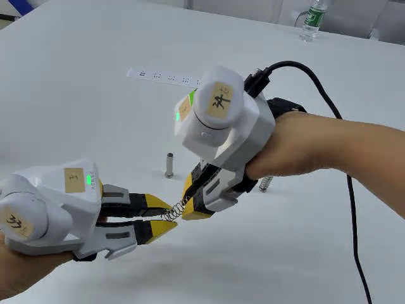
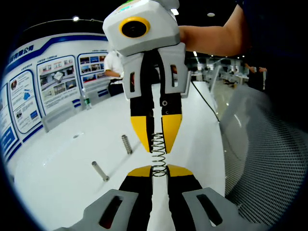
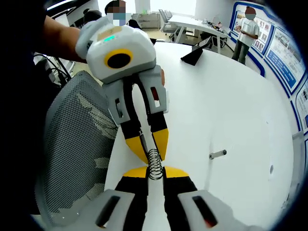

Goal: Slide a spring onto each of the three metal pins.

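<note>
Both hand-held grippers meet low over the white worktop [image 1: 76, 114] with one spring [image 1: 172, 212] stretched between them. The left hand-held gripper [image 1: 166, 217] has its jaws closed on one end and the right hand-held gripper [image 1: 190, 209] is clamped on the other end, tilted down from above. Just beyond them a bare metal pin [image 1: 169, 164] stands upright, unobstructed. A spring-covered pin [image 1: 266, 183] stands partly hidden behind the right hand-held gripper's body; the left gripper view shows it whole beside the bare one. Farther back lie a white power strip [image 1: 164, 77] and a water bottle [image 1: 313, 19]. A black cable [image 1: 329, 107] trails over the person's forearm. The gripper views add a grey mesh chair [image 2: 260, 159] beside the worktop.
</note>
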